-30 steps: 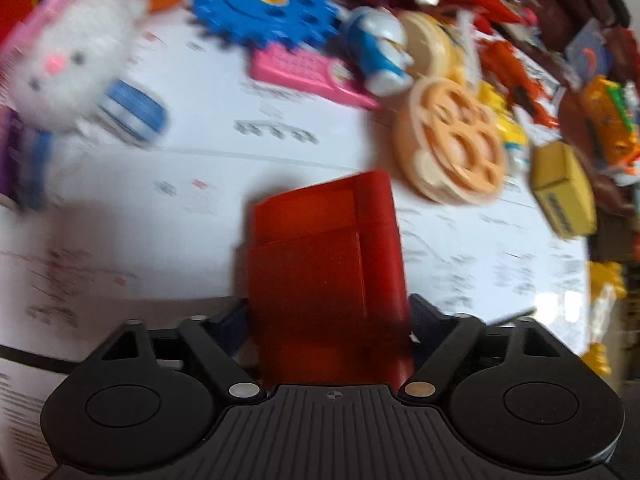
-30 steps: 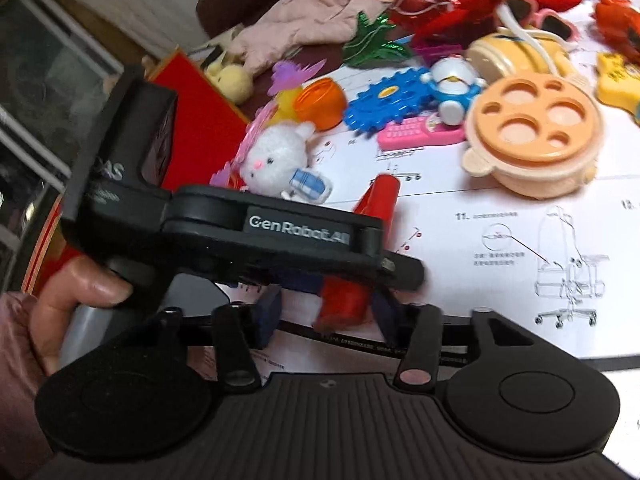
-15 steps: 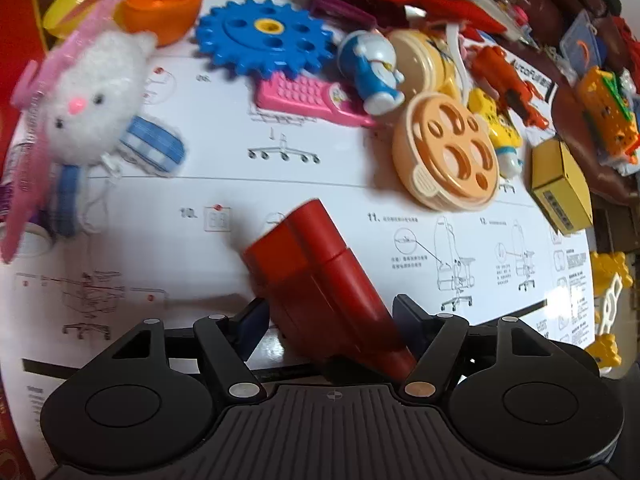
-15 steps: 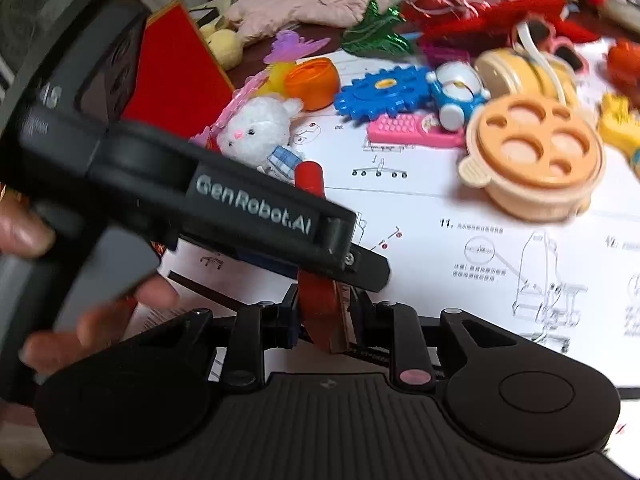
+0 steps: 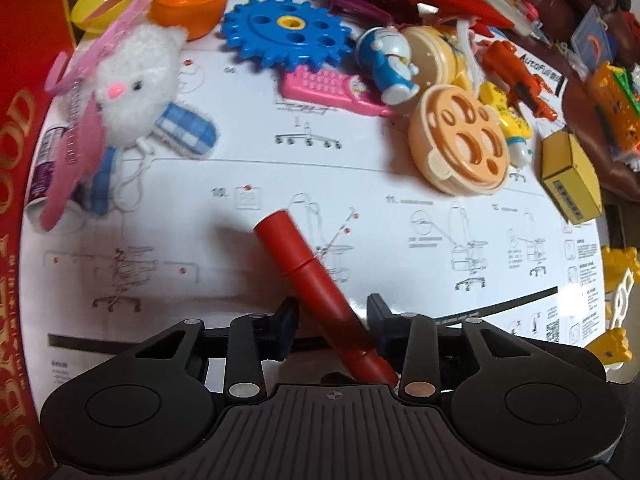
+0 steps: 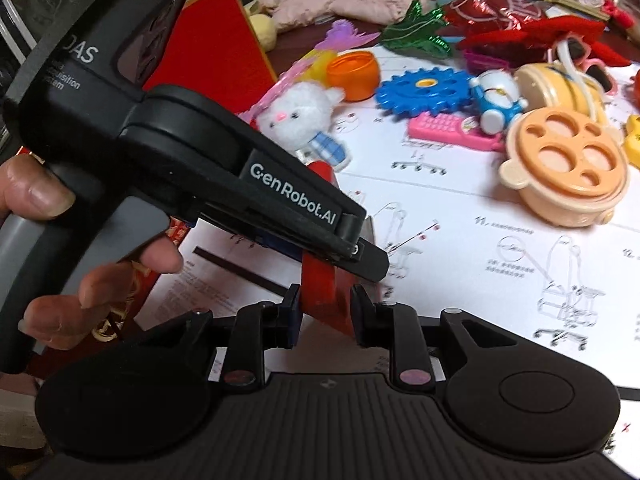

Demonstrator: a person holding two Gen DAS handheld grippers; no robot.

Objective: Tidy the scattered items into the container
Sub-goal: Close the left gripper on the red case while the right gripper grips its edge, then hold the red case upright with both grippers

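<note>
A red plastic box shows edge-on between the jaws of my left gripper; the jaws stand wider than the box, with a gap on the left side. In the right wrist view the same red box sits between the jaws of my right gripper, which close on its lower end. The left gripper's black body crosses over the box from the left. A red container stands at the far left.
Toys lie on a white instruction sheet: a white plush rabbit, blue gear, pink toy phone, Doraemon figure, peach round lid, orange bowl, yellow box.
The red box has turned from face-on to edge-on in the left view. The left jaws have loosened around it. The right gripper has closed in on the box's lower end.
</note>
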